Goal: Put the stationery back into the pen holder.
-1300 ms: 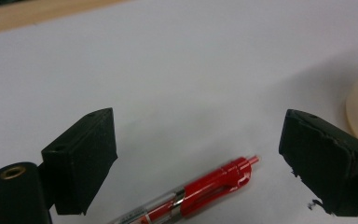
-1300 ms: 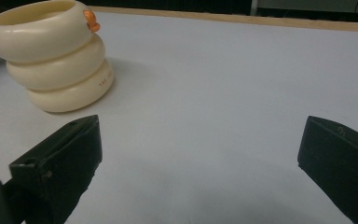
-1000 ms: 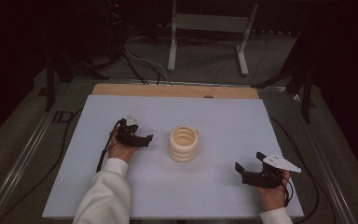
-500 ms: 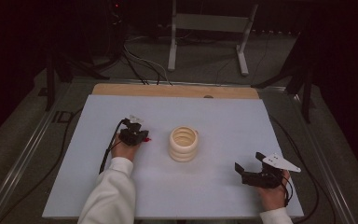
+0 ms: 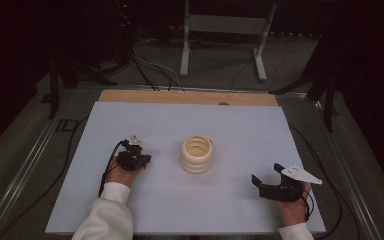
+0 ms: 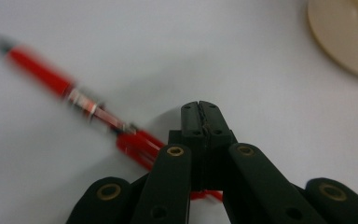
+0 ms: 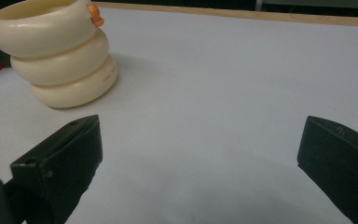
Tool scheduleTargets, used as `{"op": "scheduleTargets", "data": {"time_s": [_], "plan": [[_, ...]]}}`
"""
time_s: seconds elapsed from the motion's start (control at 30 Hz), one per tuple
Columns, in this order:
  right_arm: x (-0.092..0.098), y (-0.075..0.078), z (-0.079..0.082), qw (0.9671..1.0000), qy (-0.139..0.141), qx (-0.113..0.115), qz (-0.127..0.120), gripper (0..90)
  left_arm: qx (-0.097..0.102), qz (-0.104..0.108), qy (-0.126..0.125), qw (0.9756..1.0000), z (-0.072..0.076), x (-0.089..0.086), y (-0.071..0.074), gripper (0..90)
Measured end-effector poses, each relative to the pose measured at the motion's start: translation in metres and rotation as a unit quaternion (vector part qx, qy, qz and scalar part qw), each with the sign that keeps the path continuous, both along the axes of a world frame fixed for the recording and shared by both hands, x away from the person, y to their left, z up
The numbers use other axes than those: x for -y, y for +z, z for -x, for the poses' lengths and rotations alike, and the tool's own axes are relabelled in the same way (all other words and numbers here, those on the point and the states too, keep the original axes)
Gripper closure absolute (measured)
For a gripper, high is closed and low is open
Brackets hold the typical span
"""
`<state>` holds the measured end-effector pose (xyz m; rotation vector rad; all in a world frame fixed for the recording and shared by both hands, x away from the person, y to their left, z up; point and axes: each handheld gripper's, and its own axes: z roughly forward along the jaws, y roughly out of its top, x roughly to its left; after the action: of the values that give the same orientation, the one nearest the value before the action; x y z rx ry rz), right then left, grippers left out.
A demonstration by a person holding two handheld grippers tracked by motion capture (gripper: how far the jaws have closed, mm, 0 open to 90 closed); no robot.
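White table point(image 5: 230, 200), pen point(image 6: 74, 95) beside left gripper point(image 6: 200, 109)

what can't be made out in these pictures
- Red pen: motion-blurred in the left gripper view, print unreadable; its near end is hidden by the left gripper, so a grip cannot be confirmed.
- Cream holder: inside hidden by its rim.
- Orange bit on that rim: too small to identify.

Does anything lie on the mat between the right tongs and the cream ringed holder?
No. In the high view, the pale blue mat is bare between the right tongs and the cream stacked-ring holder; the right gripper view shows likewise.
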<state>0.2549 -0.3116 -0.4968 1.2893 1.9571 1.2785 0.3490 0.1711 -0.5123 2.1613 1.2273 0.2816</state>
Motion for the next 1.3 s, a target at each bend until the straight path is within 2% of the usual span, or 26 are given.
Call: {"op": "scheduleTargets", "data": {"time_s": [0.17, 0.23, 0.4, 0.43, 0.47, 0.53, 0.67, 0.7, 0.73, 0.77, 0.8, 0.83, 0.9, 1.0, 1.1, 1.3], "plan": [[-0.001, 0.0, 0.0, 1.0, 0.002, -0.001, 0.001, 0.4, 0.003, -0.019, 0.02, 0.9996, 0.009, -0.02, 0.001, 90.0], [-0.001, 0.0, 0.0, 1.0, 0.002, -0.001, 0.002, 0.5, 0.003, -0.018, 0.032, 0.9993, 0.01, -0.028, 0.001, 90.0], [-0.002, -0.001, 0.0, 1.0, 0.002, -0.003, 0.002, 0.5, 0.01, -0.041, 0.066, 0.997, 0.008, -0.038, 0.001, 90.0], [-0.002, -0.001, 0.0, 1.0, 0.003, -0.003, 0.002, 0.5, 0.012, -0.039, 0.07, 0.9967, 0.008, -0.04, 0.001, 88.8], [-0.002, -0.001, 0.0, 1.0, 0.003, -0.004, 0.002, 0.5, 0.015, -0.036, 0.068, 0.9969, 0.007, -0.041, 0.001, 86.2], [-0.002, -0.001, 0.0, 1.0, 0.003, -0.004, 0.002, 0.5, 0.027, -0.015, 0.058, 0.9978, 0.007, -0.041, 0.002, 78.5], [-0.001, -0.001, -0.001, 1.0, 0.003, -0.005, 0.002, 0.5, 0.068, 0.013, 0.039, 0.9968, 0.007, -0.038, 0.008, 50.9], [-0.001, -0.001, -0.001, 1.0, 0.003, -0.005, 0.002, 0.5, 0.068, 0.013, 0.039, 0.9968, 0.007, -0.038, 0.008, 43.8], [-0.001, -0.001, 0.0, 1.0, 0.003, -0.005, 0.002, 0.5, 0.081, 0.015, 0.037, 0.9959, 0.007, -0.037, 0.01, 43.8], [-0.002, -0.001, 0.0, 1.0, 0.004, -0.005, 0.002, 0.5, 0.089, 0.013, 0.038, 0.9952, 0.006, -0.036, 0.012, 33.6], [-0.002, -0.001, 0.0, 1.0, 0.004, -0.004, 0.002, 0.5, 0.096, 0.014, 0.04, 0.9945, 0.004, -0.035, 0.015, 27.2], [-0.002, -0.001, 0.0, 1.0, 0.004, -0.004, 0.002, 0.5, 0.096, 0.014, 0.04, 0.9945, 0.004, -0.035, 0.015, 17.8], [-0.002, -0.001, 0.0, 1.0, 0.004, -0.005, 0.002, 0.5, 0.104, 0.017, 0.043, 0.9935, -0.001, -0.035, 0.02, 15.3], [-0.001, -0.001, -0.001, 1.0, 0.005, -0.005, 0.002, 0.5, 0.101, 0.025, 0.04, 0.9938, -0.01, -0.037, 0.024, 1.9], [-0.001, -0.001, -0.001, 1.0, 0.005, -0.006, 0.003, 0.5, 0.099, 0.022, 0.034, 0.9943, -0.016, -0.037, 0.025, 0.0], [-0.002, -0.002, -0.001, 0.9999, 0.007, -0.007, 0.003, 0.5, 0.071, 0.0, 0.015, 0.9973, -0.034, -0.033, 0.022, 0.1]]}}
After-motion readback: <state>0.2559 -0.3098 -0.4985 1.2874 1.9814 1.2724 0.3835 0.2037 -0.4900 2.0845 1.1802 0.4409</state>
